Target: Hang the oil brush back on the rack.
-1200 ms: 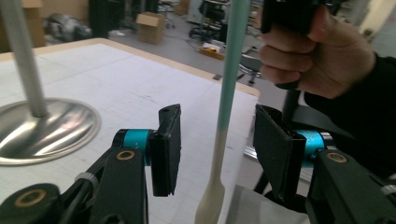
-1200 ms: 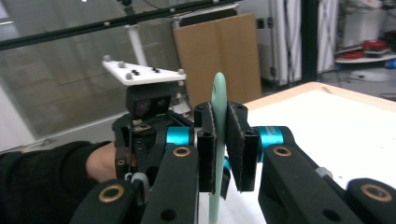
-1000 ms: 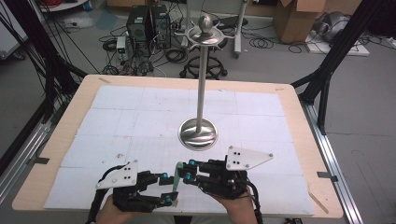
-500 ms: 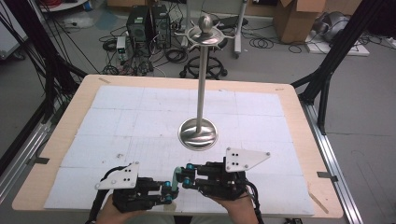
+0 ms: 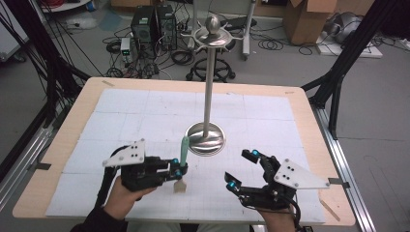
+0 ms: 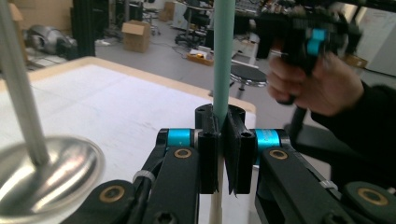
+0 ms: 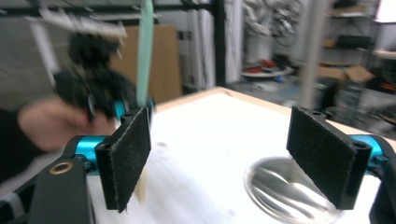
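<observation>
the left gripper [image 5: 178,169] is clamped on a spatula [image 5: 183,162] and holds it upright above the mat [image 5: 145,121], green handle up and pale wooden blade down, close in front of the stand's round base. in the left gripper view the two black pads press on the green handle [image 6: 223,56] from either side, with the pale part of the tool showing below them; these jaws have just been closing, with the spatula between them. the right gripper [image 5: 243,169] sits near the front edge of the table [image 5: 72,121], well apart from the spatula, and its jaws have just been opening and now stand wide with nothing between them. in the right gripper view its pads [image 7: 130,154] frame bare mat, with the stand's shiny base to the right and the blurred left hand [image 7: 51,123] with the spatula [image 7: 144,56] to the left. the metal stand [image 5: 208,96] rises from the middle of the mat, its base just beyond the spatula and not touching it, its hooked top far above.
</observation>
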Available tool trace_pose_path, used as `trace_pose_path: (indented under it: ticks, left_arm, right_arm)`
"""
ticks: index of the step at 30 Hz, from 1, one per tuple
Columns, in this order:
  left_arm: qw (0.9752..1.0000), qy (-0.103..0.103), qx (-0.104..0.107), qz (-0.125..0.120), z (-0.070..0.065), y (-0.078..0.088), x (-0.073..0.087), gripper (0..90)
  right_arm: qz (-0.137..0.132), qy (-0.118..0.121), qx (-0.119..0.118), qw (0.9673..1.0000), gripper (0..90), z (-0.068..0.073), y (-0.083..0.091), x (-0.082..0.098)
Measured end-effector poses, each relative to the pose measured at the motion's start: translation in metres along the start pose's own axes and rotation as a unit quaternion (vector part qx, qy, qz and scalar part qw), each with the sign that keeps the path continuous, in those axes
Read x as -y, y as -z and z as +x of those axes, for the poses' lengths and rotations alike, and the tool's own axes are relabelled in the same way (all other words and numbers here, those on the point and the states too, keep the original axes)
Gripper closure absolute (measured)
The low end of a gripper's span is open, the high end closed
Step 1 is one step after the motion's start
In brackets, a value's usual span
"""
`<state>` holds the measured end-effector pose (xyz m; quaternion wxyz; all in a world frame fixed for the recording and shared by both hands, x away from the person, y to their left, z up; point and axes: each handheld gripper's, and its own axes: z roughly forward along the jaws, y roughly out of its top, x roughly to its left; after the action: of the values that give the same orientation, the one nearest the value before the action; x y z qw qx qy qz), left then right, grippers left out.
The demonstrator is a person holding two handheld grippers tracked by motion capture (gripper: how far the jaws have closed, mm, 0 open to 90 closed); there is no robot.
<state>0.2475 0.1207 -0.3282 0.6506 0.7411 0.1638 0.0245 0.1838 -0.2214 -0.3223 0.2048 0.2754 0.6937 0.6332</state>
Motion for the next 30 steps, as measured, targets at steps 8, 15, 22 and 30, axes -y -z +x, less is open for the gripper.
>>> trace_pose_path:
  ticks: [8, 15, 22, 30]
  left_arm:
    - [0.9996, -0.007, -0.029, -0.002, 0.018, -0.016, -0.04, 84.2]
    - [0.9991, -0.016, -0.038, -0.003, 0.026, -0.029, -0.072, 84.2]
    - [0.9989, -0.025, -0.04, 0.004, 0.031, -0.049, -0.109, 84.2]
    - [0.9986, -0.021, -0.048, 0.005, 0.036, -0.066, -0.135, 84.2]
  right_arm:
    - [0.04, 0.05, 0.04, 0.9971, 20.4, -0.003, -0.002, 0.009]
    - [0.057, 0.045, 0.064, 0.9953, 19.7, -0.021, 0.005, 0.018]
    - [0.057, 0.024, 0.091, 0.9939, 18.9, -0.04, 0.019, 0.027]
    - [0.053, 0.021, 0.096, 0.9937, 18.9, -0.043, 0.023, 0.028]
